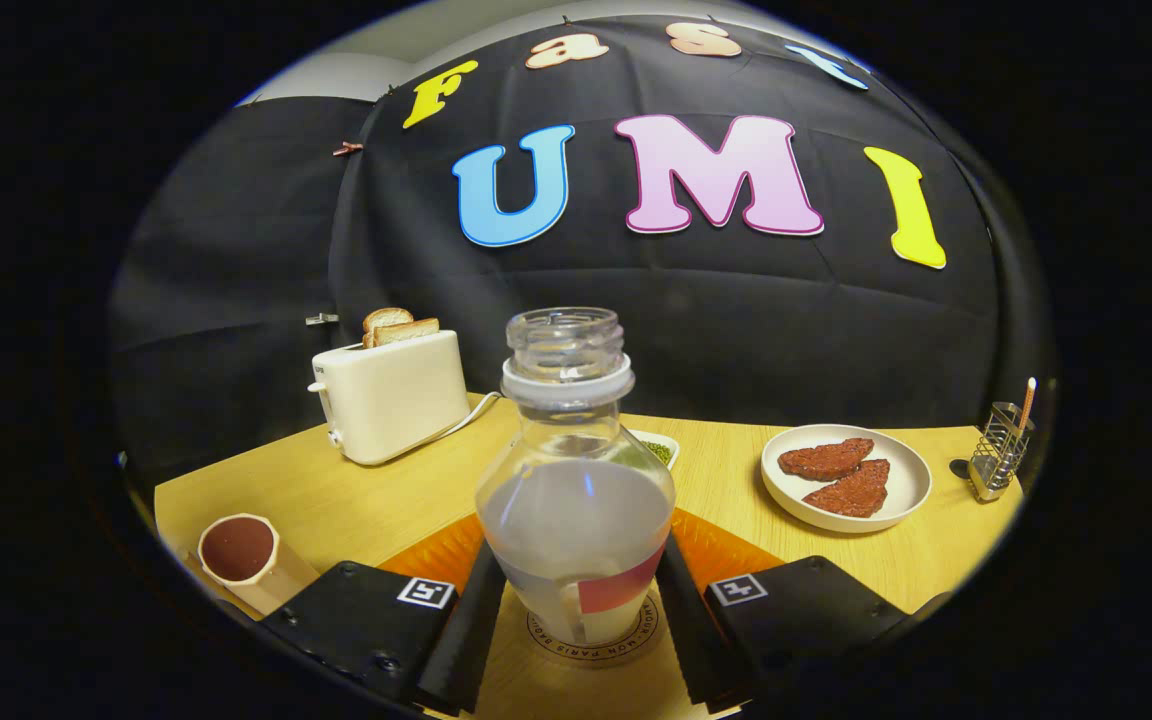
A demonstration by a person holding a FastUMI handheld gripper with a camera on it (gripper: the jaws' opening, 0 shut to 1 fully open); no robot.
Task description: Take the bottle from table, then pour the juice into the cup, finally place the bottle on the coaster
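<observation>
Black cloth backs the booth; below it, a pale wooden table (pixel 336 500) carries the lot.

Items, largest first:

- Toaster (pixel 391 395), cream, far side, left of the fingers; two bread slices (pixel 398 326) stand up out of its slots.
- Bottle (pixel 576 480), clear, uncapped, upright, partly filled with a cloudy pale juice. It sits between the two fingers, and its base rests within a round printed coaster (pixel 591 645).
- Gripper (pixel 576 610): black fingers flank the bottle's lower body, one on each side, and both appear to press its wall. Judged as pinching the bottle; I cannot rule out a hairline gap.
- Orange mat (pixel 716 545), showing behind the bottle and fingers.
- White plate (pixel 911 480), beyond the right finger, holding two reddish-brown patties (pixel 841 475).
- Cup (pixel 246 560), cream, left of the left finger, well apart from the bottle; dark red-brown liquid shows inside.
- Wire holder (pixel 998 455) with a stick, far right.
- Small white dish (pixel 658 448) of something green, partly hidden behind the bottle.

Step in hand, as judged: the last one. The cup holds liquid and the bottle stands on the coaster, so pouring looks done.

Next move calls for: spreading the fingers evenly, then drawing straight back without nudging the bottle off its ring.
</observation>
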